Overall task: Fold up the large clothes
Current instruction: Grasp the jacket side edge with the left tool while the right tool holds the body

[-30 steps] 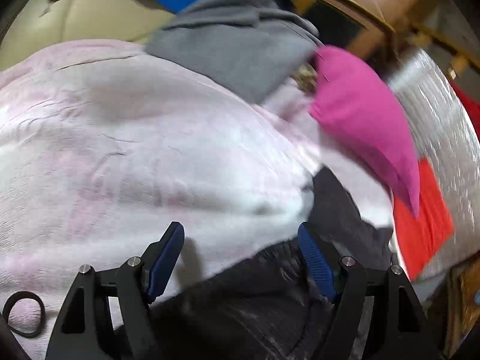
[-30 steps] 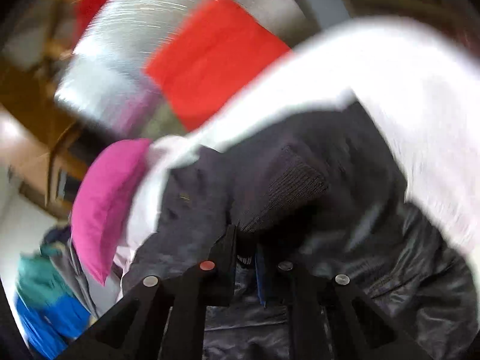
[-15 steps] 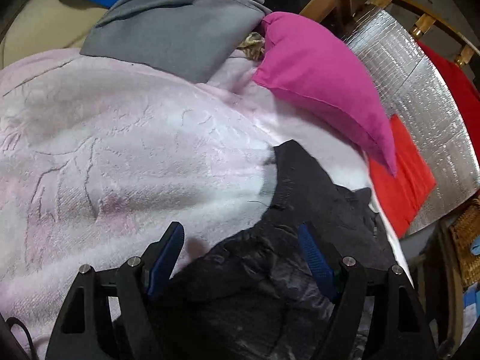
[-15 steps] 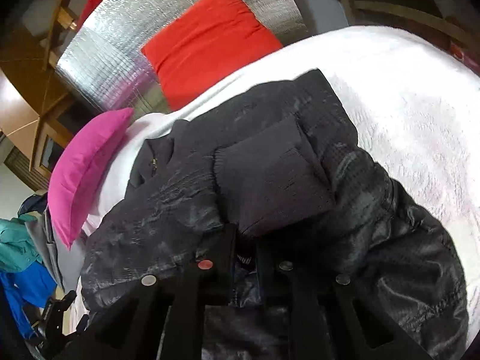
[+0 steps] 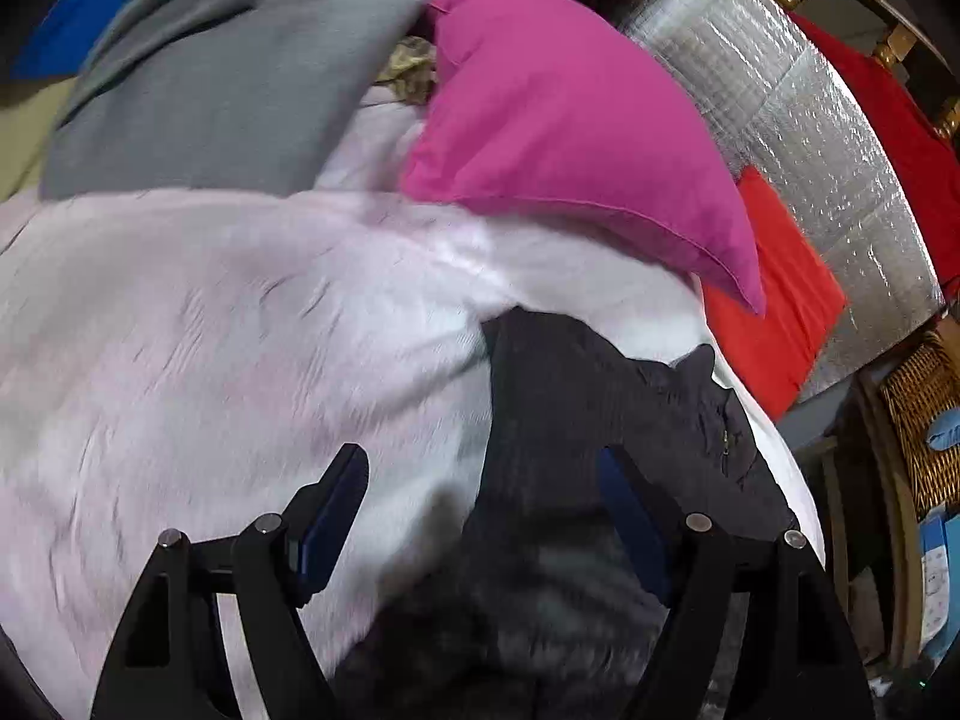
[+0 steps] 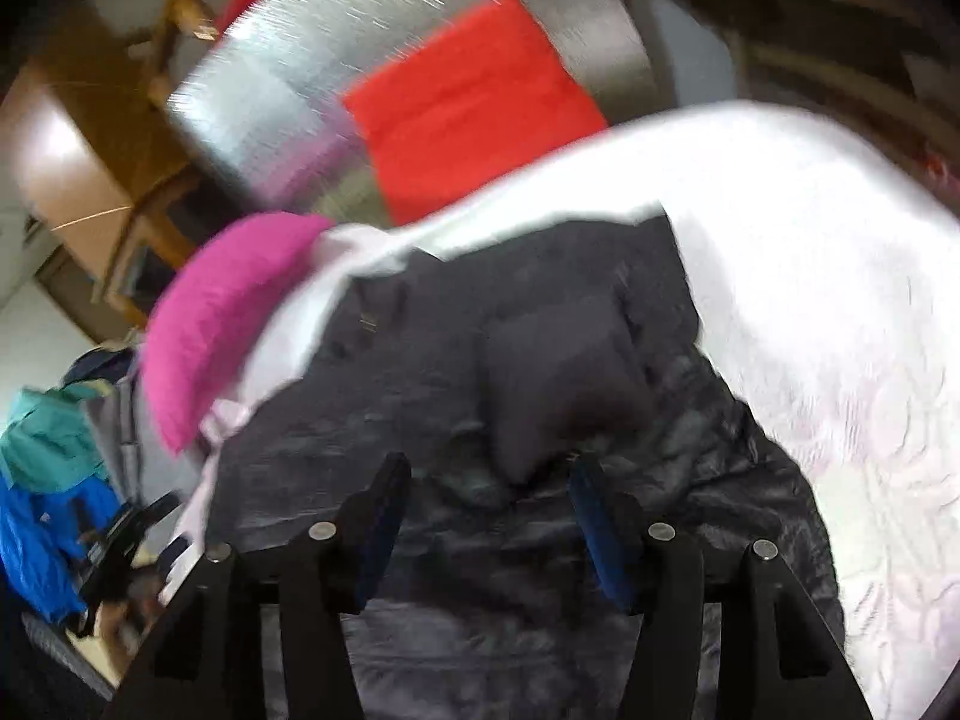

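Observation:
A black puffer jacket (image 6: 480,450) lies bunched on a pale pink blanket (image 6: 840,330), with a knit cuff (image 6: 552,360) folded on top. It also shows in the left wrist view (image 5: 588,420), lower right. My right gripper (image 6: 486,498) is open just above the jacket, holding nothing. My left gripper (image 5: 480,498) is open, straddling the jacket's left edge and the blanket (image 5: 210,330). Both views are motion-blurred.
A magenta pillow (image 5: 570,138) and a grey garment (image 5: 210,90) lie at the far side of the bed. A red cushion (image 5: 774,300) leans on silver foil board (image 5: 810,138). A wicker basket (image 5: 924,414) stands right. Blue and teal clothes (image 6: 48,480) are piled left.
My right gripper, shut on the jacket in the earlier frames, has opened and let it go. The left gripper stayed open and shifted toward the pillow end.

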Available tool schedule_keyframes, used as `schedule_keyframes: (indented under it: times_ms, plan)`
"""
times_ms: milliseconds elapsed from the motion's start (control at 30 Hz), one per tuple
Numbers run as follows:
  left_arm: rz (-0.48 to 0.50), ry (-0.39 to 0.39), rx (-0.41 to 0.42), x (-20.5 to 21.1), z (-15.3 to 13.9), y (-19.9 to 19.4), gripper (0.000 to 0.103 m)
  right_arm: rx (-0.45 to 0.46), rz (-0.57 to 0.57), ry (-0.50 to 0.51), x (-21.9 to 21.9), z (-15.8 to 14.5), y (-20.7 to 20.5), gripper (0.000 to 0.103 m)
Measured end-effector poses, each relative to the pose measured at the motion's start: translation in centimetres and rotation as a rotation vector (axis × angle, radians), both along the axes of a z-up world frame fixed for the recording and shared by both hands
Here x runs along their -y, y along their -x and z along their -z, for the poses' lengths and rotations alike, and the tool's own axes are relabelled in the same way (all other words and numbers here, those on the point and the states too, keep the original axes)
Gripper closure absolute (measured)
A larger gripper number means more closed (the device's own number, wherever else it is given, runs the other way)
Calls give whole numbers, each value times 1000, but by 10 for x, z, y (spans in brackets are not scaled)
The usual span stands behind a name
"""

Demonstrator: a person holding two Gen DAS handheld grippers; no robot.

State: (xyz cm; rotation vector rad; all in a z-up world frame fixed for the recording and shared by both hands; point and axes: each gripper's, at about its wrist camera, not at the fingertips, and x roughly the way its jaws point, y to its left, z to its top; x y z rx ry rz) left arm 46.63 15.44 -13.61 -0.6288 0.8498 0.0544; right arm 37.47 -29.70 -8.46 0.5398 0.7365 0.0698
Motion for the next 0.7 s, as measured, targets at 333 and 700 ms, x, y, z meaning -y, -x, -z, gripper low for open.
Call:
schedule_keyframes:
  times_ms: [333, 700]
  plan:
    - [216, -41, -115, 17, 24, -89, 49, 21, -305, 205, -108, 18, -64, 46]
    - [305, -60, -75, 26, 30, -110, 92, -22, -313, 340, -133, 21, -66, 57]
